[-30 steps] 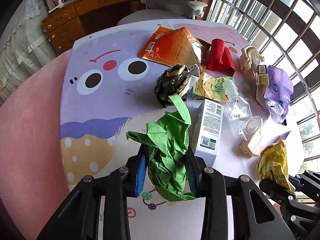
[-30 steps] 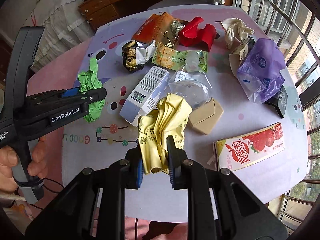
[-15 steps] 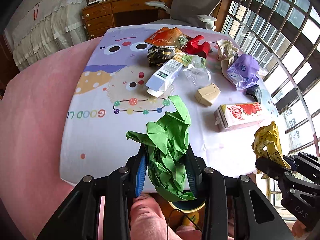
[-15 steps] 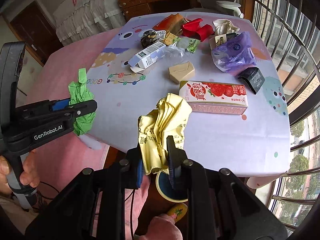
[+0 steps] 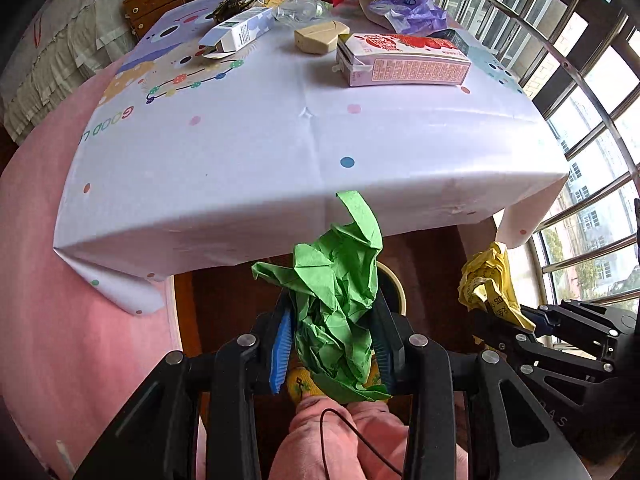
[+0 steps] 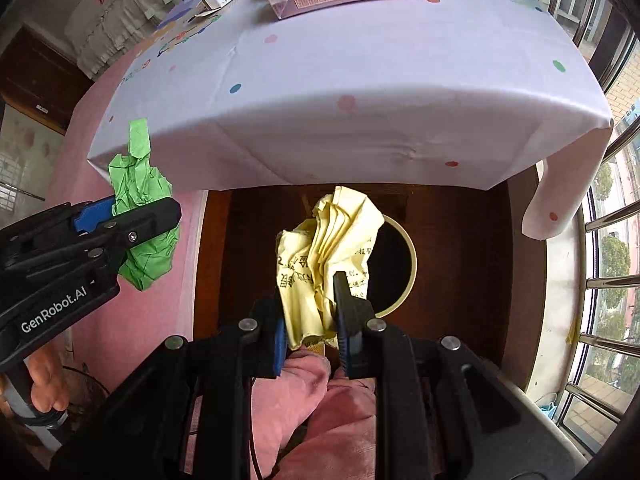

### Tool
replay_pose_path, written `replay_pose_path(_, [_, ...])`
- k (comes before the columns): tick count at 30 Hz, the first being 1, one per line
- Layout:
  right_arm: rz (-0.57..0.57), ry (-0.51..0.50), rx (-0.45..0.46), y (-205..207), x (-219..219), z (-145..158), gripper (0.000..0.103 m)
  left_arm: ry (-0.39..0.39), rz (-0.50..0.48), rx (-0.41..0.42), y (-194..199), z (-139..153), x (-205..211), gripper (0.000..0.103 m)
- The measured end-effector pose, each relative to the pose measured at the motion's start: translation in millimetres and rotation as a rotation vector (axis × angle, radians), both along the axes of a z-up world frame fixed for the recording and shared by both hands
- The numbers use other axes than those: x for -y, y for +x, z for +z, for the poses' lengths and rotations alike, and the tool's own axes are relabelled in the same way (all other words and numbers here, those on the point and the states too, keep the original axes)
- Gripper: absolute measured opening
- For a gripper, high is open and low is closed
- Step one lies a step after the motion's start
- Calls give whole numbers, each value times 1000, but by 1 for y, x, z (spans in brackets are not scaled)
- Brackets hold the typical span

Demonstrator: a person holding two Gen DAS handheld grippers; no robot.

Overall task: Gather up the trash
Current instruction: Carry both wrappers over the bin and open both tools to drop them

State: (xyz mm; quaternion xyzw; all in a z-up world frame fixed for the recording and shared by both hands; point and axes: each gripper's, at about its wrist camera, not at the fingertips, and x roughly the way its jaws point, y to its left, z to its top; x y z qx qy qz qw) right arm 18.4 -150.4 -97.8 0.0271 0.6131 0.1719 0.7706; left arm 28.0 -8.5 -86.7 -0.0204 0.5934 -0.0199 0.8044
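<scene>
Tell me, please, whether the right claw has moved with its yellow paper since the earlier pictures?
Yes. The right claw, shut on the yellow paper, has drawn back off the table toward the person and now hangs over the round bin on the floor.

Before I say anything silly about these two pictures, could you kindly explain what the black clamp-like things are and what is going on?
There is no robot here. A person holds a two-finger tool in each hand, and each tool carries a wide-angle camera looking along its fingers, so one picture comes from each hand.

In the left picture, the left tool is shut on a crumpled green paper. In the right picture, the right tool is shut on a crumpled yellow paper. Each tool also shows from the side in the other picture.

Both are held off the table edge, above a round bin on the dark floor; the person's pink-clad legs show below.

On the tablecloth more trash remains: a strawberry drink carton, a white box, a purple bag and other wrappers.
</scene>
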Motion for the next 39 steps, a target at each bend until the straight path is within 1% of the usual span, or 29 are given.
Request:
replay_pose_path(3, [-32,-2,-27,-3,8,-55,17,-26,-15,-29,-5,-42,9,36])
replay_pose_path(8, [-85,-50,-50,2,18,-150,17,-31,-48,-72,-6,-129,21,36])
replay_pose_path(11, [-102,-61,-65,6,23,-198,17,-45,-58,-95,-3,-179,24,38])
replay_pose_path(12, [-99,-68,-60,7,24,-210,20,-48,-59,-99,-3,-193,25,39])
replay_pose_path(14, [-85,-80,-56,9,24,-234,24,-51,-67,-111,-1,-222,25,46])
replay_pose_path(15, [-81,-82,-55,11,21,-244,29,-55,-70,-113,0,-234,25,50])
replay_pose_path(16, [-82,-84,-53,11,23,-253,40,-54,-72,-115,-1,-245,24,63])
replay_pose_path(17, [-83,-85,-55,13,24,-261,46,-50,-77,-118,0,-255,22,79])
replay_pose_path(18, [-86,-79,-56,12,25,-266,53,-45,-79,-115,-1,-263,21,85])
replay_pose_path(19, [-90,-81,-55,13,23,-270,54,-44,-80,-107,-2,-268,19,89])
replay_pose_path(20, [-95,-90,-56,13,23,-272,54,-40,-81,-101,-2,-272,16,89])
replay_pose_path(22, [-119,-93,-59,11,25,-272,54,-28,-81,-97,-7,-277,12,89])
replay_pose_path(23, [-135,-89,-62,8,26,-269,54,-27,-77,-96,-2,-274,4,89])
replay_pose_path(25, [-163,-76,-64,4,31,-260,54,-38,-63,-87,-3,-268,-4,89])
replay_pose_path(26, [-173,-73,-58,6,26,-259,54,-42,-56,-80,-3,-263,-8,89])
replay_pose_path(27, [-182,-71,-52,4,26,-252,54,-45,-51,-72,-4,-258,-10,89])
replay_pose_path(30, [-197,-74,-36,1,17,-231,54,-45,-39,-61,-6,-234,-15,89])
replay_pose_path(34, [-214,-72,-35,-6,9,-192,54,-49,-45,-43,-13,-192,-22,89])
replay_pose_path(37, [-222,-67,-23,-13,3,-157,54,-48,-71,-24,-18,-152,-24,89])
replay_pose_path(39, [-223,-67,-7,-20,-2,-127,54,-47,-91,2,-23,-121,-27,89])
